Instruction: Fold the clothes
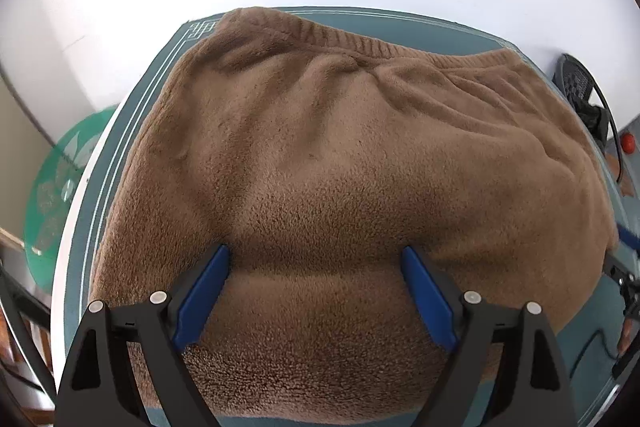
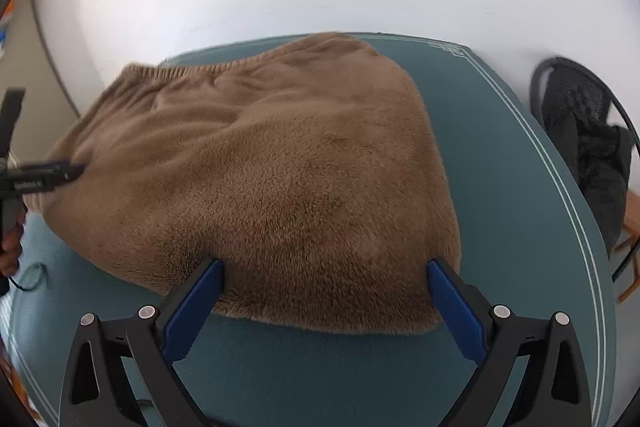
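The left tongs [image 1: 314, 285] and the right tongs [image 2: 324, 293] both stand wide apart and hold nothing, just above the near part of the brown fleece [image 1: 320, 155]. It lies spread on the counter [image 2: 500, 155]. To fold well, each should pinch a near corner through all layers, then lift evenly together.

Only lettering anywhere is some small pale print on the left gripper [image 2: 44, 175], way off left of the right tongs, too blurry to read.
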The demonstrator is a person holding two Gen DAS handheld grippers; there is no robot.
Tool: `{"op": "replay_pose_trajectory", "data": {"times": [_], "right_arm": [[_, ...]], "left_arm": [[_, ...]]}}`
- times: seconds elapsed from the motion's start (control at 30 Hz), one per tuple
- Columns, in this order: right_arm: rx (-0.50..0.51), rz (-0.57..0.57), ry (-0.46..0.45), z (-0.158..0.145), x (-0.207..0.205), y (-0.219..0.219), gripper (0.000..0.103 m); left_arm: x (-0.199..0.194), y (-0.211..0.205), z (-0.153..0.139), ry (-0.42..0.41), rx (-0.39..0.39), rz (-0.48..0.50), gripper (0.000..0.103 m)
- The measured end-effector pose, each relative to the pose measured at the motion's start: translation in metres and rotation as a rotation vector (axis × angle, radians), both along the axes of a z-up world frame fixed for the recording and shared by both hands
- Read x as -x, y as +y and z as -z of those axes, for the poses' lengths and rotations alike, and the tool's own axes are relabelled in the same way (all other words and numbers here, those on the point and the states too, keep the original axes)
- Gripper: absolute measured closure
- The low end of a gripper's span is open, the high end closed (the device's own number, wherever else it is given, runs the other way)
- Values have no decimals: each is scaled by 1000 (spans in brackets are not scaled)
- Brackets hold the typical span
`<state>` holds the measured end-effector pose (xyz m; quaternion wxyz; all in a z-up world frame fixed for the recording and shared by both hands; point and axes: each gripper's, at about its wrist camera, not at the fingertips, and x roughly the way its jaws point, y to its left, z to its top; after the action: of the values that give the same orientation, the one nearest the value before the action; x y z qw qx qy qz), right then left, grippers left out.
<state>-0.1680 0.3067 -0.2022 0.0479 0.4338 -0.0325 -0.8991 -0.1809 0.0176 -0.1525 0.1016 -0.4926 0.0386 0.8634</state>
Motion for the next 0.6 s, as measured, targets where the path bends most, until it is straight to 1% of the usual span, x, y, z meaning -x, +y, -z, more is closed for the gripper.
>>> {"op": "replay_pose_trajectory", "data": {"times": [0.03,0.1,0.2,0.33,0.4,0.47,0.5,0.6], "right_arm": [[43,24,4,-3,-5,6,1],[170,89,6,-5,-17,24,1],[327,194,-8,-1,-32,48,1],[461,225,-35,6,-43,56,1],[539,238,-52,11,-44,57,1],[600,247,-72,15,-43,57,1],[607,257,-73,16,-42,56,1],[624,284,-70,17,-34,52,1]], "left_arm": [[0,1,-3,-3,2,-15,13],[-5,8,-9,15,14,-27,13],[-17,20,-16,47,12,-4,13],[-27,29,-18,75,11,18,13],[-27,24,-14,67,-7,11,13],[-25,15,-8,48,-45,1,13],[-24,10,-6,39,-64,-4,13],[-26,5,-6,49,-91,12,13]]}}
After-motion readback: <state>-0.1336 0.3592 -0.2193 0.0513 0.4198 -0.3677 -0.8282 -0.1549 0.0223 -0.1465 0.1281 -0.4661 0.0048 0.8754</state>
